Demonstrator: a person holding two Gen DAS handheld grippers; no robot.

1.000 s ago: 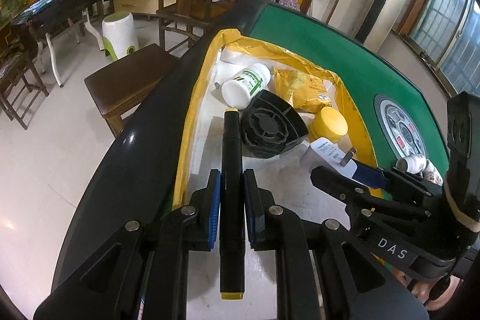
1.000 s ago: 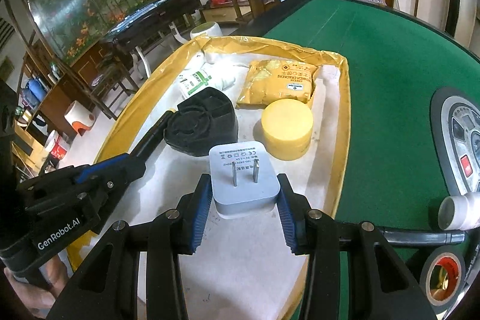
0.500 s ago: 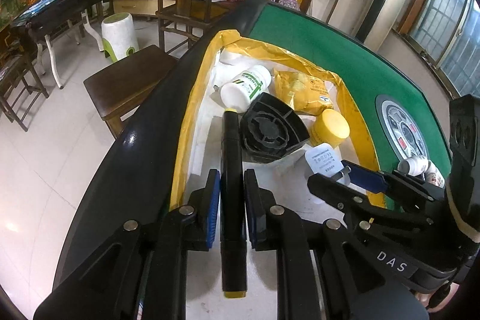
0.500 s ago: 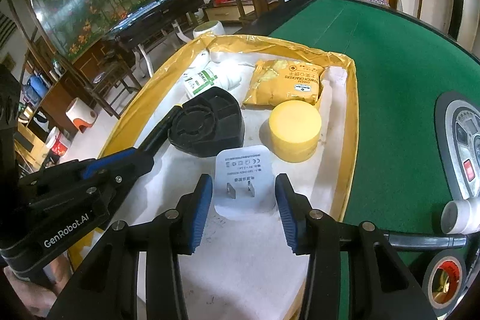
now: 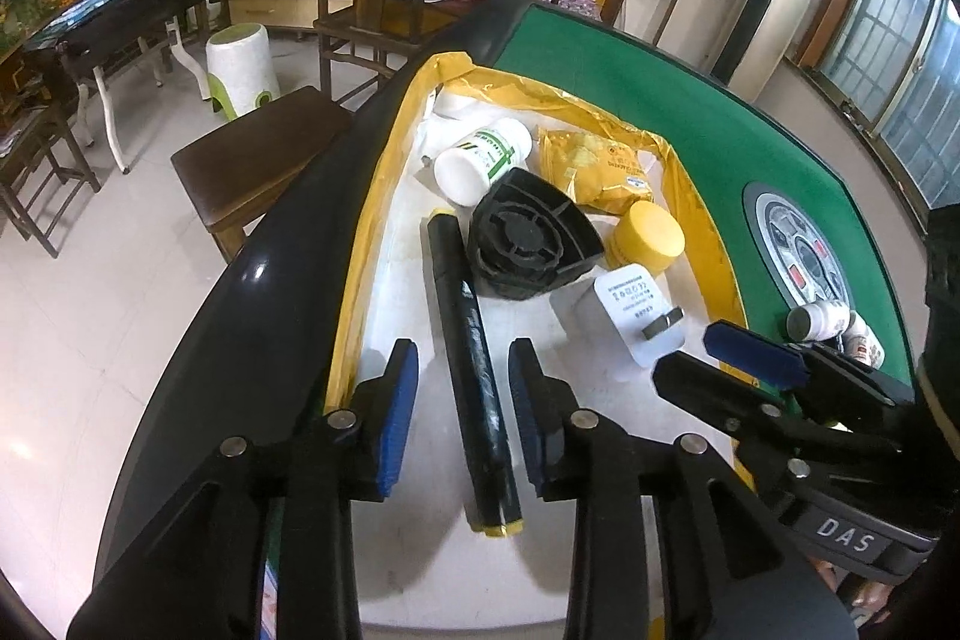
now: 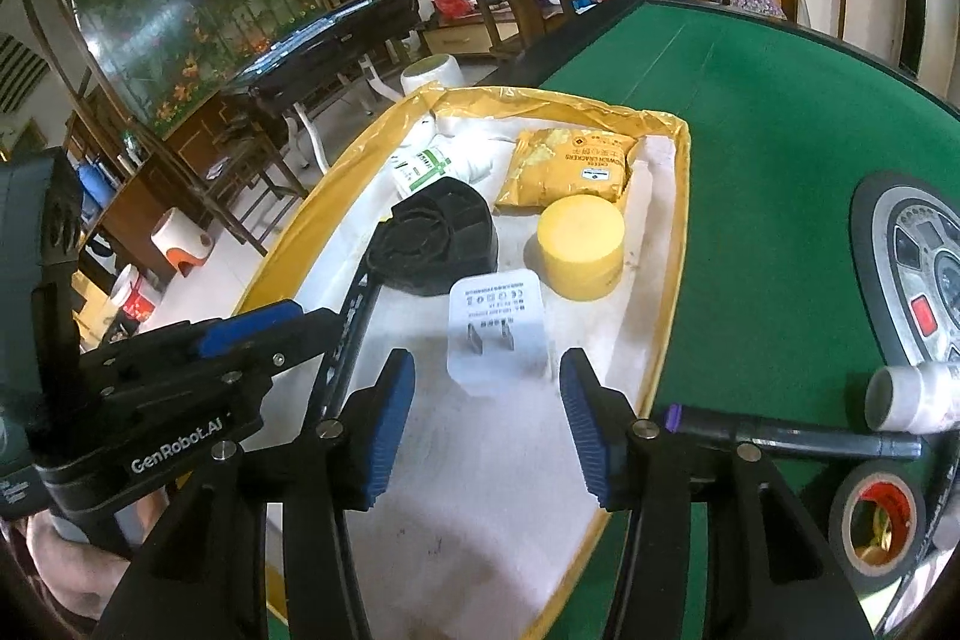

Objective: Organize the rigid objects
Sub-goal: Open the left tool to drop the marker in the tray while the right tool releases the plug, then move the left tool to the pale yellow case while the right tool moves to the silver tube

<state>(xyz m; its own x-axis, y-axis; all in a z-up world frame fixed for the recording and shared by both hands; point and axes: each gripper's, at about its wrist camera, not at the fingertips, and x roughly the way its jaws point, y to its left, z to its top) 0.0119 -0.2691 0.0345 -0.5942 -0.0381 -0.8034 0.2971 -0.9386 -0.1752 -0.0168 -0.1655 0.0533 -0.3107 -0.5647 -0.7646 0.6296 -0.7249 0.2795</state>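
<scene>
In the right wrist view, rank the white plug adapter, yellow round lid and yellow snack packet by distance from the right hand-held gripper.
From the right hand-held gripper:
1. White plug adapter, just ahead between the fingers.
2. Yellow round lid, beyond, slightly right.
3. Yellow snack packet, at the tray's far end.

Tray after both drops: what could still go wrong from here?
1. The black marker lies loose between the open left tool pads; pulling back crooked could roll it.
2. The white charger sits prongs-up between the open right tool pads, close to the yellow lid; a pad could nudge it.
3. Tape roll, purple-tipped pen and a small bottle crowd the felt beside the tray.
</scene>
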